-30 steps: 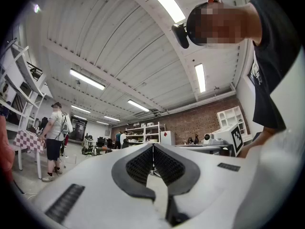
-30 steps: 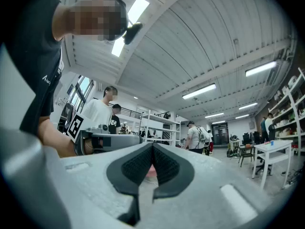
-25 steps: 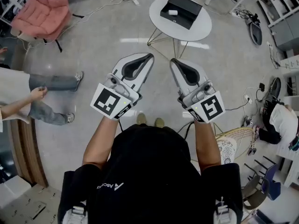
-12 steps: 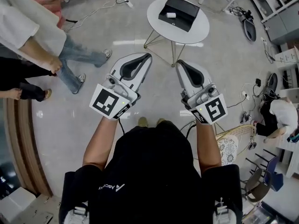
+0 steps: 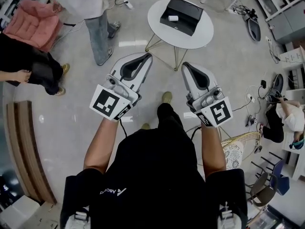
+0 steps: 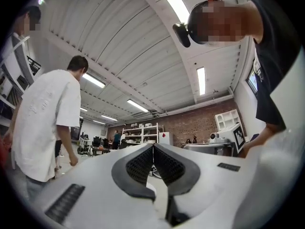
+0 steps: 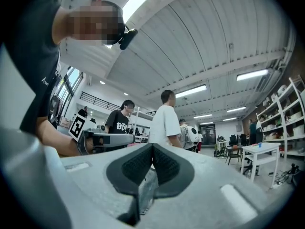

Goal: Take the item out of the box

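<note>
**Box (image 5: 187, 12) set on the far round table; jaws of both grippers closed on nothing**

Box and contents are seen only in the head view, at the far end of the scene, slightly right of centre. The box is black, rectangular and shallow, with its top open, and is turned at an angle to the edge of the picture. It is carried by a small round white table (image 5: 204, 31) on thin metal legs. A small pale item (image 5: 173, 18) is seen lying inside the box, towards its left side; its exact shape is too small to be told.

The left gripper (image 5: 149, 56) and the right gripper (image 5: 185, 65) are held side by side above the grey floor (image 5: 71, 128), nearer than the table and well apart from the box. They are pointed towards the far side.

In the left gripper view, the dark ribbed pads (image 6: 143, 165) are pressed together along their length, with nothing between the jaws. In the right gripper view, the pads (image 7: 139, 165) are likewise met, and nothing is clamped.

A bystander in a white top (image 5: 90, 6) is seen at the far left, just left of the table, and another in black (image 5: 26, 63) farther left.
</note>
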`<action>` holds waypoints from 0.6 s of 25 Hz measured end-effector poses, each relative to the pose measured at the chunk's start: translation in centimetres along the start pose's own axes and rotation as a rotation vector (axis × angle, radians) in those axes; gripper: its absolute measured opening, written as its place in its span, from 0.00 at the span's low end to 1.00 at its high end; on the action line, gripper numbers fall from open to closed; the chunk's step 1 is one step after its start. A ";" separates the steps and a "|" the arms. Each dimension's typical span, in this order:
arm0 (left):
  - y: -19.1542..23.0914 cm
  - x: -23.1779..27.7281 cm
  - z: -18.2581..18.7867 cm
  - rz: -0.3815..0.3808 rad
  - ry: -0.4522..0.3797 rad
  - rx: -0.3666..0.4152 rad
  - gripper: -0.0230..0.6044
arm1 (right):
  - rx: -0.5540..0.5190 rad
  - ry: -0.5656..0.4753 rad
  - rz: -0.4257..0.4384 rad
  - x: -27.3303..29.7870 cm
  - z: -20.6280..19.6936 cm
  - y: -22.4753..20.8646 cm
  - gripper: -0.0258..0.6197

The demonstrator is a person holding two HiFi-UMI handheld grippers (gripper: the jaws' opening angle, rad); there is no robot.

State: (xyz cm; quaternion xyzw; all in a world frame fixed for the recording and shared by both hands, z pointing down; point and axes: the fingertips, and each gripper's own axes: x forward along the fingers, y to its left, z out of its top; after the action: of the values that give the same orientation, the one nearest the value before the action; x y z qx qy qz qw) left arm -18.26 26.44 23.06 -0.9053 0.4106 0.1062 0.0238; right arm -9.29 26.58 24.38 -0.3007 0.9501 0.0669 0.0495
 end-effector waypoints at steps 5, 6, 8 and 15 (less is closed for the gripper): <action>3.3 4.1 -1.9 0.009 0.023 0.014 0.04 | -0.002 -0.007 -0.001 2.4 -1.9 -4.9 0.04; 4.0 5.2 -2.3 0.011 0.028 0.016 0.04 | -0.006 -0.006 0.000 2.8 -2.2 -6.1 0.04; 5.2 7.4 -2.9 0.015 0.040 0.019 0.04 | -0.014 -0.003 0.005 3.7 -2.5 -8.4 0.04; 9.8 16.2 -6.6 0.031 0.100 0.032 0.04 | -0.017 0.016 0.025 6.7 -5.1 -17.7 0.04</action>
State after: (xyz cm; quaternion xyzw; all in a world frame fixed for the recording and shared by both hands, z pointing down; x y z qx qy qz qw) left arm -14.13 7.14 26.47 -0.9026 0.4267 0.0545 0.0158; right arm -4.78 7.69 26.80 -0.2898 0.9535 0.0730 0.0384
